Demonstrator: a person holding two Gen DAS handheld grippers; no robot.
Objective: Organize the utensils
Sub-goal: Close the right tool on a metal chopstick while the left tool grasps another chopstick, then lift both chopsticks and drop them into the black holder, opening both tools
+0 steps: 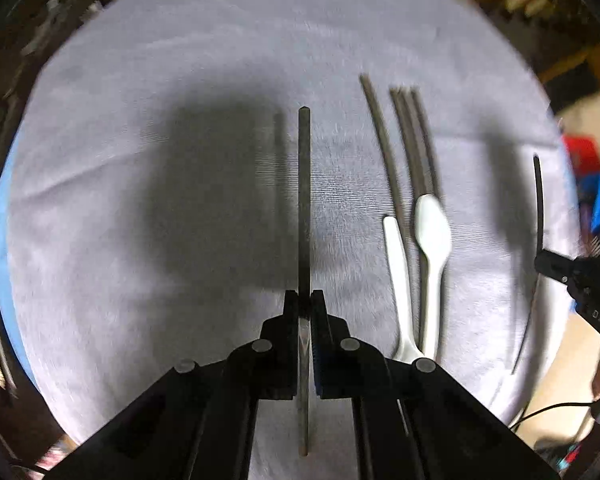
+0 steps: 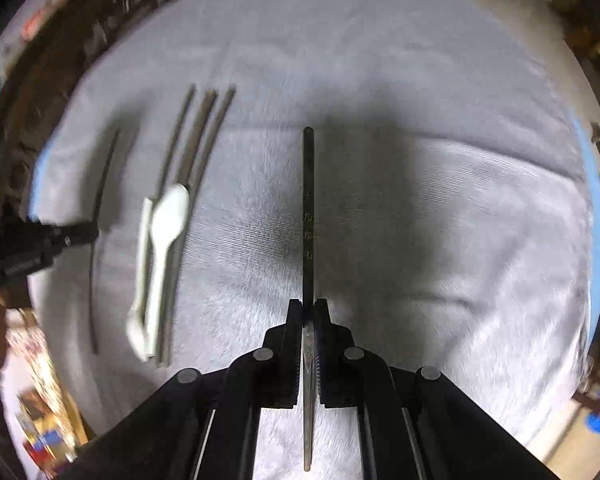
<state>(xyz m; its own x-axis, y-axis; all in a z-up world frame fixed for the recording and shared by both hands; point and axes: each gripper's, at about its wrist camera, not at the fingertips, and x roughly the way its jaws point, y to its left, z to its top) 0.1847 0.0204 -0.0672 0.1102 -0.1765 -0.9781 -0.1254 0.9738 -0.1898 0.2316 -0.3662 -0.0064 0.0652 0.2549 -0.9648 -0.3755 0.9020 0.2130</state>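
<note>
Gripping dark chopstick, left hand-held gripper; spoons blurred, probably two.

Cloth: grey-white woven fabric, matt, fine ribbed weave, faintly creased.
Chopstick in left fingers: dark, matt, smooth; wood or metal, cannot tell.
Chopstick in right fingers: dark, dull sheen, small pale characters printed along it.
Loose chopsticks: dark grey, matt, blurred.
Spoons: white, smooth, slightly glossy, plastic-looking.
Fingers: black plastic, matt; flat grey metal pins.
</note>
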